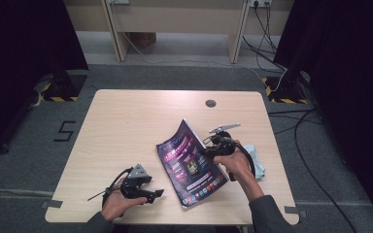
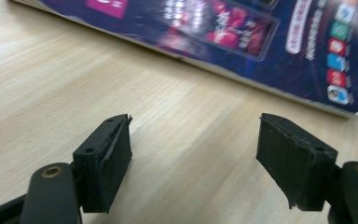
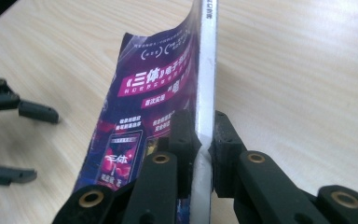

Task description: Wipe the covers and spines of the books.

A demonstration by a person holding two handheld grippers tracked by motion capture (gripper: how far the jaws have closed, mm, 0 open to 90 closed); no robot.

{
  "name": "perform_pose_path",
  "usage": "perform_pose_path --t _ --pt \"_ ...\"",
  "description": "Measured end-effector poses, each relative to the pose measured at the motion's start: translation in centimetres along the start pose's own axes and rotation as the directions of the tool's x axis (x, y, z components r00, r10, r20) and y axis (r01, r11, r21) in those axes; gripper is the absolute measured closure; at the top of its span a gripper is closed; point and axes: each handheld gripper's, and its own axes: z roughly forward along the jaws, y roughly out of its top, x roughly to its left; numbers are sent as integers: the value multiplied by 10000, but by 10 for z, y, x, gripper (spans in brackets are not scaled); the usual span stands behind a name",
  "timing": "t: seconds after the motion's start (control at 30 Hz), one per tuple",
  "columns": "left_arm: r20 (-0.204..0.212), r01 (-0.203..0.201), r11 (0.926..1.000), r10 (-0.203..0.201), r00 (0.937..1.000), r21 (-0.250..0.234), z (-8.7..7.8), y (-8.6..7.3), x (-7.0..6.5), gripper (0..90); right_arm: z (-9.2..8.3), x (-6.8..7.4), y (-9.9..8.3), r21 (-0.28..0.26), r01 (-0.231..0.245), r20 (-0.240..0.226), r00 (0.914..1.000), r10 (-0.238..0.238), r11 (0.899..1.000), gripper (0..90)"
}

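We see the right gripper [image 1: 212,148] clamped on the edge of a thin magazine with a glossy dark purple cover and bright printed panels [image 1: 190,162], which sits on the right half of the pale wood-grain table [image 1: 126,126]. Its gripped right edge is lifted off the table while its left edge rests on the wood. In the right gripper view both black foam pads [image 3: 182,140] press against the white page edge [image 3: 205,93] from either side, the cover bending away to the left. The left gripper [image 1: 148,194] sits low over the near left part of the table, just beside the magazine's lower corner, jaws spread wide apart with only bare tabletop between them. A crumpled light blue cloth [image 1: 256,158] lies beside the person's right hand [image 1: 235,165], near the table's right edge.
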Motion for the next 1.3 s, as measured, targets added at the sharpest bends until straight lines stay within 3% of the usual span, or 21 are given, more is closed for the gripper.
perform_pose_path --t 0.1,0.13,0.33,0.4,0.47,0.5,0.53,0.57,0.6,0.63,0.7,0.77,0.87,0.9,0.93,0.97,1.0,1.1,1.17,1.23,1.3 --pt "-146 125 9999 -125 9998 -11 -1 -1 5 253 -4 4 10 171 260 120 9996 -262 9995 828" --pt "-206 193 9998 -194 9996 -8 -2 -1 7 253 -11 10 24 473 753 426 9961 -774 9960 829" --pt "-172 310 9995 -311 9994 -110 -3 -1 10 255 -28 22 53 729 1592 1019 9808 -1662 9845 830" --pt "-133 400 9991 -402 9991 -147 -3 0 10 254 -30 24 57 774 1677 1120 9780 -1757 9828 830" --pt "-149 390 9991 -392 9991 -163 -4 0 10 254 -41 29 69 927 2015 1310 9683 -2125 9751 830" --pt "-162 367 9992 -370 9992 -161 -4 0 10 254 -47 31 77 1010 2266 1748 9545 -2415 9687 830" --pt "-184 371 9992 -374 9991 -162 -4 0 10 254 -49 31 81 1086 2318 1932 9490 -2493 9667 830" --pt "-184 371 9992 -374 9991 -162 -4 0 10 254 -49 31 81 1086 2318 1932 9490 -2493 9667 830" --pt "-182 389 9991 -392 9991 -169 -5 0 10 254 -52 31 85 1114 2442 2203 9391 -2636 9633 830" --pt "-182 387 9991 -390 9991 -169 -4 1 10 254 -56 32 94 1274 2564 2711 9202 -2823 9581 829" --pt "-201 396 9991 -399 9990 -155 -4 1 10 254 -55 32 97 1418 2598 2877 9125 -2909 9552 830" --pt "-210 360 9993 -362 9991 -118 -4 1 10 254 -46 32 96 1846 2823 3054 8940 -3280 9414 830" --pt "-180 345 9994 -346 9992 -64 -5 0 10 254 -33 34 93 2190 2748 2932 8966 -3318 9362 829" --pt "-193 345 9994 -346 9992 -69 -5 0 10 254 -28 36 90 2135 2781 2713 9041 -3303 9365 828" --pt "-197 429 9990 -431 9989 -109 -5 0 10 254 -24 43 88 2077 2712 2251 9218 -3157 9399 829" --pt "-185 445 9990 -447 9988 -101 -6 0 10 254 -22 47 87 2190 2853 2021 9223 -3294 9331 829" --pt "-185 445 9990 -447 9988 -101 -6 0 10 254 -22 47 87 2190 2853 2021 9223 -3294 9331 829" --pt "-171 419 9991 -421 9990 -78 -6 0 10 254 -7 61 79 2286 2820 1226 9412 -3149 9318 829" --pt "-160 399 9992 -399 9991 -61 -6 0 9 254 -3 64 77 2338 2874 1048 9423 -3179 9288 828" --pt "-147 414 9991 -414 9990 -18 -6 -1 10 254 12 69 72 2411 2832 616 9501 -3059 9283 829" --pt "-121 453 9990 -453 9989 -17 -8 -3 10 253 24 72 66 2554 2848 326 9526 -3026 9239 828"
